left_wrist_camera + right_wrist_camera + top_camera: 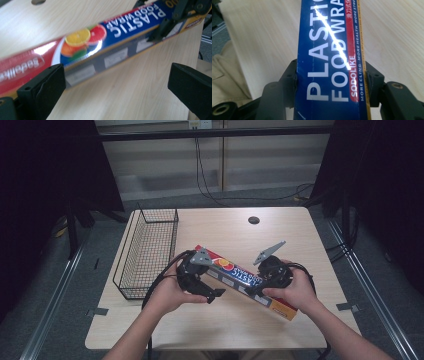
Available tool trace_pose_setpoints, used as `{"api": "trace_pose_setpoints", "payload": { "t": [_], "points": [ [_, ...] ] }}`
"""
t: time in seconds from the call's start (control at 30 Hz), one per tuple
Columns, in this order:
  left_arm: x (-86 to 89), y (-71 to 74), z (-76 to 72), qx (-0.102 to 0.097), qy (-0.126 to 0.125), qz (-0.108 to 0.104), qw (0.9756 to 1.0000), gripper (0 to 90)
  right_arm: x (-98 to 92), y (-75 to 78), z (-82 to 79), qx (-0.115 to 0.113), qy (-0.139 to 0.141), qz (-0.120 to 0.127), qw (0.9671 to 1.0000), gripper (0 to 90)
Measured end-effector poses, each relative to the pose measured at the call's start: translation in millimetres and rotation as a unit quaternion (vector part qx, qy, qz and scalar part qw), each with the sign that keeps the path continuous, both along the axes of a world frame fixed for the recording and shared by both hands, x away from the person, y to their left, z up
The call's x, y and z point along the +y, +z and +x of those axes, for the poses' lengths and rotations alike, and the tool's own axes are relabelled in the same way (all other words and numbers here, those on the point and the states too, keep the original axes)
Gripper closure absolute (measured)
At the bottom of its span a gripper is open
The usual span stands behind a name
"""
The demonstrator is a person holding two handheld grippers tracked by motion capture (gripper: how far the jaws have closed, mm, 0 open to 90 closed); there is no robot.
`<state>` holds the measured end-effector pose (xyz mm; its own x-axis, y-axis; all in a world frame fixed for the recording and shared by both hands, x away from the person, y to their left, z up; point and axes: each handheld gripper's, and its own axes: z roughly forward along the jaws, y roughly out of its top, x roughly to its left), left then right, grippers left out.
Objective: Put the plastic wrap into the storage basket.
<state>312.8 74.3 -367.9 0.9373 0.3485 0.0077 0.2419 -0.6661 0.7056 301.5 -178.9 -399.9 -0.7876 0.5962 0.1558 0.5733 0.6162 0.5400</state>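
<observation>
Box (248, 281) of plastic food wrap lay slanted across the middle of the bench (220, 330), far-left end near the wire basket (150, 251), near-right end toward the person's right hand. Whether it sat on the bench or hung slightly clear could not be settled from the high view.

Right gripper (254, 290): fingers (372, 82) clamped on the box's two long edges, as seen in the right gripper view, where the box (329, 65) ran straight up between them.

Left gripper (212, 295): fingers (42, 87) stood wide apart, nothing between the pads. In the left gripper view the box (105, 42) crossed above and beyond them, with bare bench in the gap. No contact with the box was visible.

Step in hand, as judged: the right gripper alone carried the box, the left having let go, with the basket as the likely target. The next move would call for swinging the long box over the basket rim while keeping it level, since a one-sided grip near one end invites drooping or twisting. Lining the box up with the basket's long side looked necessary for it to fit.

Hard to make out: the box's red left end was blurred in the left gripper view; its near-right end was partly covered by the right hand (295, 292). The basket interior looked empty through the mesh, not certain.
</observation>
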Motion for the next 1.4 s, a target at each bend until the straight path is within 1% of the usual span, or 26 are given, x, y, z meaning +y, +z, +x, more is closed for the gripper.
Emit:
{"api": "trace_pose_setpoints", "payload": {
  "t": [0.03,0.1,0.17,0.2,0.23,0.27,0.3,0.33,0.37,0.43,0.47,0.53,0.6,0.67,0.7,0.73,0.87,0.93,0.97,1.0,1.03,1.13,1.23,1.27,1.3,1.4],
  "points": [
    [-2.8,2.0,1.6,0.003,-0.003,-0.004,1.0,1.6,-0.1,0.6,-0.9,0.001,0.003,0.001,1.0,44.1],
    [-5.6,6.7,5.2,-0.008,-0.02,0.016,0.9997,1.7,0.5,1.7,-2.1,-0.003,0.017,-0.004,0.9998,44.1],
    [-9.0,9.1,6.4,-0.01,-0.024,0.019,0.9995,1.7,1.9,3.2,-3.7,-0.004,0.026,-0.013,0.9996,44.0],
    [-11.5,9.6,7.3,-0.004,-0.031,0.017,0.9994,1.8,2.5,3.7,-4.2,-0.002,0.028,-0.013,0.9995,44.0],
    [-12.3,10.6,8.8,-0.003,-0.044,0.026,0.9987,1.9,2.7,4.1,-4.3,0.002,0.029,-0.009,0.9995,44.0],
    [-15.2,10.4,9.1,0.002,-0.045,0.026,0.9986,1.9,3.2,4.4,-4.5,0.006,0.026,-0.005,0.9996,44.1],
    [-16.8,10.2,9.7,0.003,-0.051,0.028,0.9983,2.1,3.3,4.6,-4.7,0.004,0.033,-0.005,0.9994,44.0],
    [-18.2,10.8,10.8,0.005,-0.059,0.037,0.9976,2.2,3.5,5.0,-5.2,0.005,0.037,-0.007,0.9993,44.0],
    [-20.0,10.8,11.9,0.007,-0.057,0.037,0.9977,2.2,3.5,4.9,-5.2,-0.001,0.042,-0.006,0.9991,44.0],
    [-22.7,12.0,14.7,0.013,-0.069,0.043,0.9966,2.3,4.2,6.2,-6.5,0.006,0.042,-0.003,0.9991,44.0],
    [-24.0,12.9,16.0,0.012,-0.069,0.046,0.9965,2.6,3.9,6.7,-6.7,0.0,0.049,-0.007,0.9988,44.0],
    [-27.3,13.9,17.4,0.012,-0.081,0.052,0.9953,2.9,3.8,7.7,-6.9,0.002,0.051,-0.004,0.9987,44.0],
    [-30.2,14.8,19.6,0.012,-0.082,0.06,0.9948,3.2,3.4,9.3,-7.6,-0.001,0.057,-0.001,0.9984,44.0],
    [-32.9,13.9,21.3,0.018,-0.089,0.059,0.9941,3.8,2.4,10.5,-7.7,-0.001,0.065,0.001,0.9979,44.0],
    [-34.8,13.2,22.0,0.017,-0.095,0.063,0.9934,4.5,1.8,10.6,-7.5,-0.006,0.067,0.003,0.9977,43.9],
    [-36.4,12.5,22.2,0.017,-0.097,0.066,0.9929,4.8,1.6,11.8,-8.2,-0.002,0.071,-0.001,0.9975,43.9],
    [-44.3,13.0,22.4,0.019,-0.121,0.081,0.9891,6.4,1.4,12.1,-8.6,-0.008,0.079,-0.005,0.9968,43.8],
    [-48.4,12.1,22.1,0.023,-0.127,0.084,0.9881,6.4,1.9,12.6,-9.5,-0.012,0.085,-0.007,0.9963,43.9],
    [-49.2,11.9,22.3,0.025,-0.13,0.085,0.9876,6.4,1.9,12.6,-8.9,-0.015,0.094,-0.004,0.9954,43.9],
    [-50.0,11.4,23.2,0.028,-0.137,0.085,0.9865,6.5,2.0,12.8,-9.0,-0.015,0.097,-0.005,0.9951,43.9],
    [-51.0,10.4,22.9,0.029,-0.137,0.084,0.9866,6.8,3.1,13.2,-9.7,-0.015,0.094,-0.004,0.9954,43.8],
    [-53.7,8.4,21.5,0.026,-0.144,0.096,0.9846,8.0,3.6,13.9,-9.3,-0.019,0.102,-0.006,0.9945,43.8],
    [-55.3,6.0,21.4,0.029,-0.147,0.098,0.9839,8.6,4.2,14.3,-8.7,-0.021,0.105,-0.001,0.9943,43.8],
    [-55.9,5.2,21.5,0.03,-0.147,0.101,0.9835,9.0,4.9,14.3,-8.3,-0.028,0.113,-0.006,0.9932,43.8],
    [-56.1,5.1,22.2,0.029,-0.15,0.104,0.9827,9.0,4.9,14.3,-8.3,-0.028,0.113,-0.006,0.9932,43.8],
    [-57.1,3.8,23.5,0.03,-0.152,0.112,0.9815,9.8,6.0,15.0,-8.8,-0.026,0.109,-0.006,0.9937,43.7]
  ]
}}
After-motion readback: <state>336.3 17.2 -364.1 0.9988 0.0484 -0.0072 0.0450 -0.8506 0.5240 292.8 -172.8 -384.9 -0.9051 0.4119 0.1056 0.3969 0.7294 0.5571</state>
